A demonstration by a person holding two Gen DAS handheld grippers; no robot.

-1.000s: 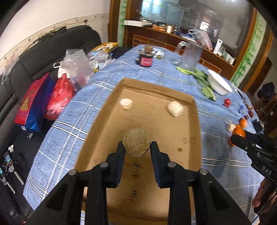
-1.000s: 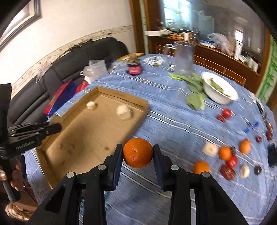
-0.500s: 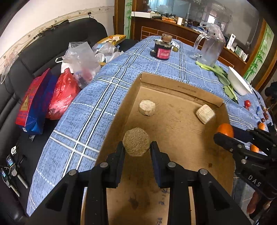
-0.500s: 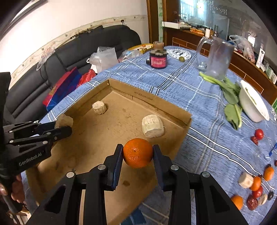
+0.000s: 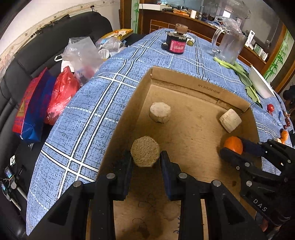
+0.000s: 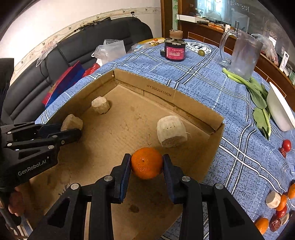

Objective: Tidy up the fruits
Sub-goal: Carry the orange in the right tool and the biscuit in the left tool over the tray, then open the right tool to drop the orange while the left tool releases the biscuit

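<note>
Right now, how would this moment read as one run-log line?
left gripper: shut on beige chunk | right gripper: shut on orange | both over cardboard box | two chunks inside

Black leather sofa [image 6: 77,55] along a white wall [image 6: 55,16] (patterned border); wooden cabinet [image 5: 184,20] behind

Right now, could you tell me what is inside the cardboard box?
Two pale cut chunks lie inside the cardboard box. The near floor is hidden by the tongs.
</note>
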